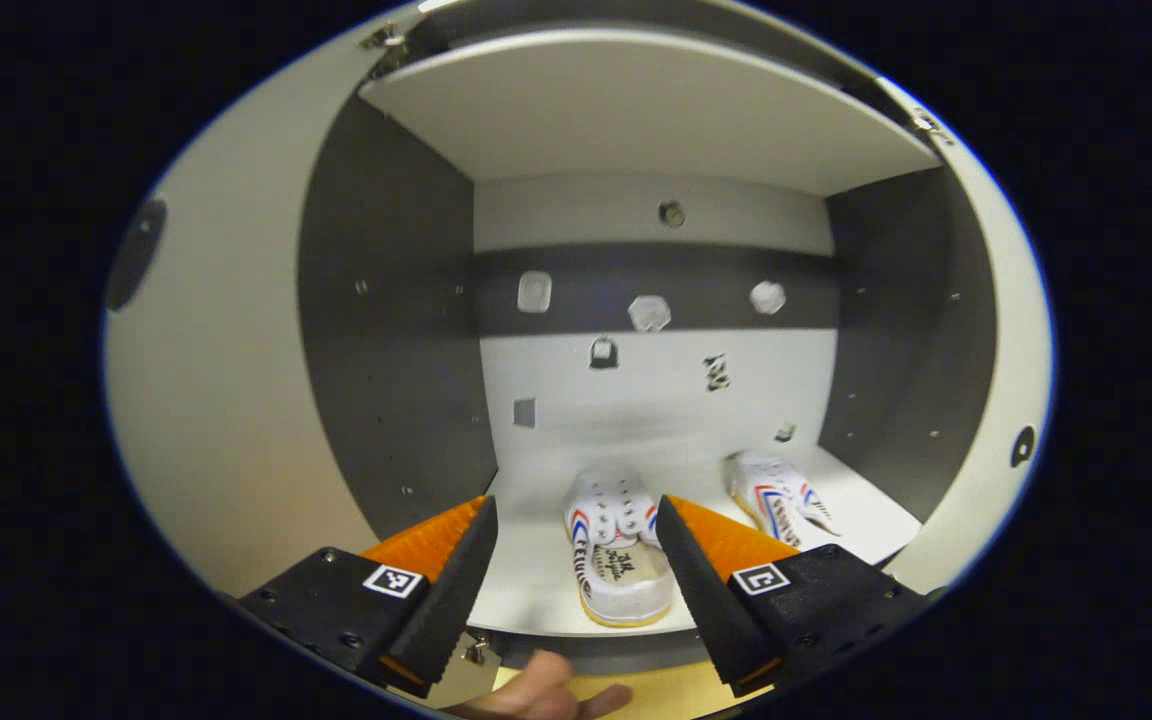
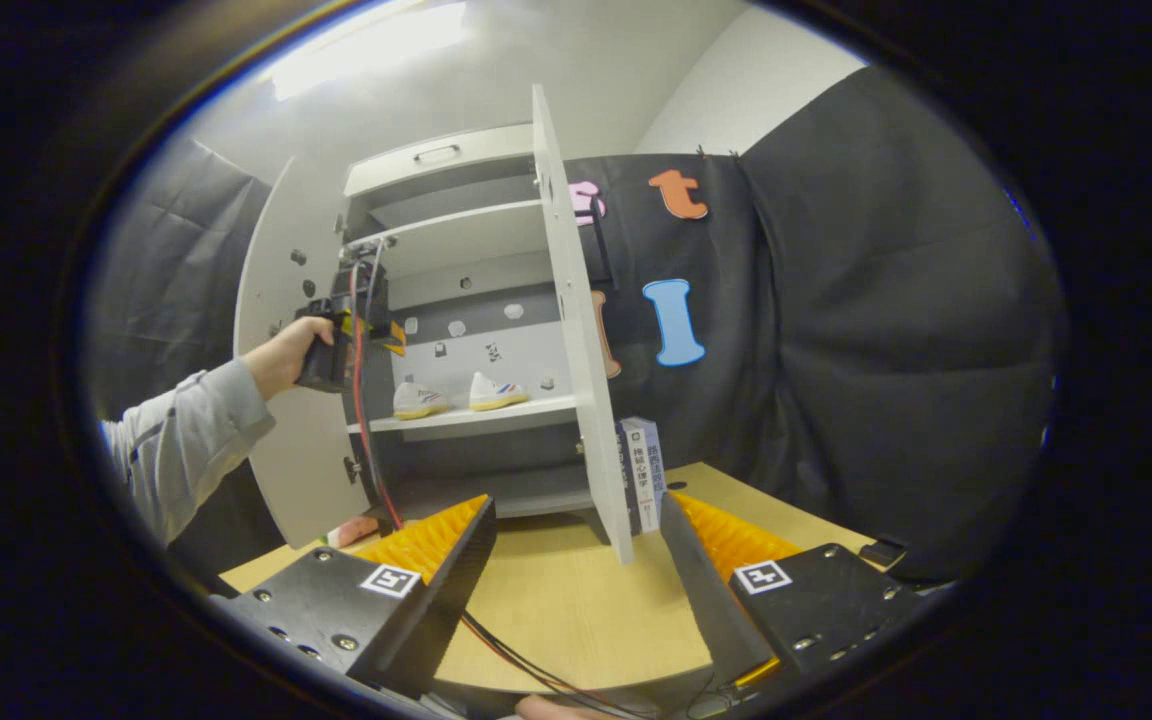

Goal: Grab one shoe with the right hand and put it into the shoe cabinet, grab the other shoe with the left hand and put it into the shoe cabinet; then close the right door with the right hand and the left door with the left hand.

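Observation:
Two white shoes with red and blue stripes rest on the cabinet shelf point(image 1: 526, 600). One shoe point(image 1: 618, 555) lies straight ahead of my left gripper point(image 1: 576, 580), heel toward me; the other shoe point(image 1: 779, 497) sits to its right. My left gripper is open, just outside the shelf's front edge, holding nothing. In the right gripper view both shoes point(image 2: 420, 400) point(image 2: 496, 391) stand side by side on the shelf point(image 2: 466, 418), and the left gripper point(image 2: 351, 325) hangs in front of them in a person's hand. My right gripper point(image 2: 576, 570) is open over the table, its fingers either side of the open right door point(image 2: 581, 350).
The left door point(image 2: 281, 400) stands wide open beside a grey sleeve point(image 2: 186, 440). Books point(image 2: 641, 470) stand upright on the wooden table point(image 2: 576, 610) just right of the right door. A red cable point(image 2: 371, 430) hangs from the left gripper. An upper shelf point(image 1: 636, 110) spans the cabinet.

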`<state>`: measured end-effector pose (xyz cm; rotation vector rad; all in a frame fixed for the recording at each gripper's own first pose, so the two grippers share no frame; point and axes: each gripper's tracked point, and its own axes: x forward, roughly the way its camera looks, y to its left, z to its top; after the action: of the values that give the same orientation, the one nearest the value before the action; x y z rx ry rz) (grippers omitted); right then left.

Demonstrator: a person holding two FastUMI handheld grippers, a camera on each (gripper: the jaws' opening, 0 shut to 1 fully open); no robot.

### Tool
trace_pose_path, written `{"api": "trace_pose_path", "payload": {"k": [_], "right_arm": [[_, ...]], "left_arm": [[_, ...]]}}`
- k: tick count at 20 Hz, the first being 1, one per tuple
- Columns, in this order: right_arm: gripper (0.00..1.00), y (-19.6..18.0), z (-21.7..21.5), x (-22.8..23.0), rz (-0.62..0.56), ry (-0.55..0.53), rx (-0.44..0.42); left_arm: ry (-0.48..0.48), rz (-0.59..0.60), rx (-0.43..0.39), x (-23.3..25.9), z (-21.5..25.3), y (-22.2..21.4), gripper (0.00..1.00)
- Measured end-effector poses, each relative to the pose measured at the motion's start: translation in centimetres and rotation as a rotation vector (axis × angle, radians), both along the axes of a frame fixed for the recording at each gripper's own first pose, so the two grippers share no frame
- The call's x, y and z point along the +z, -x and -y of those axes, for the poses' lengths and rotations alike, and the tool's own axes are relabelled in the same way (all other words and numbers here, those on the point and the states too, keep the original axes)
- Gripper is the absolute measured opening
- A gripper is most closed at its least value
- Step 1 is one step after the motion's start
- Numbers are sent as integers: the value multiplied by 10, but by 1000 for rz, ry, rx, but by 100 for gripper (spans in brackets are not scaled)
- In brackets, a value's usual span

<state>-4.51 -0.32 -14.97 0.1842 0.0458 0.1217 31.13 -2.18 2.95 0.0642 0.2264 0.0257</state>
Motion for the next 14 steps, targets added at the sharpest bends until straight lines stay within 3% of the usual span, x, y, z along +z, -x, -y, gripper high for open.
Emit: {"api": "trace_pose_path", "payload": {"k": [10, 13, 14], "right_arm": [[98, 3, 13, -4, -9, 9, -39], [98, 1, 17, -4, -14, 15, -44], [98, -1, 22, -3, -13, 24, -56]], "left_arm": [[52, 167, -108, 57, -3, 184, 98], [69, 217, -124, 47, -11, 224, 99], [81, 229, -92, 44, -22, 240, 99]]}}
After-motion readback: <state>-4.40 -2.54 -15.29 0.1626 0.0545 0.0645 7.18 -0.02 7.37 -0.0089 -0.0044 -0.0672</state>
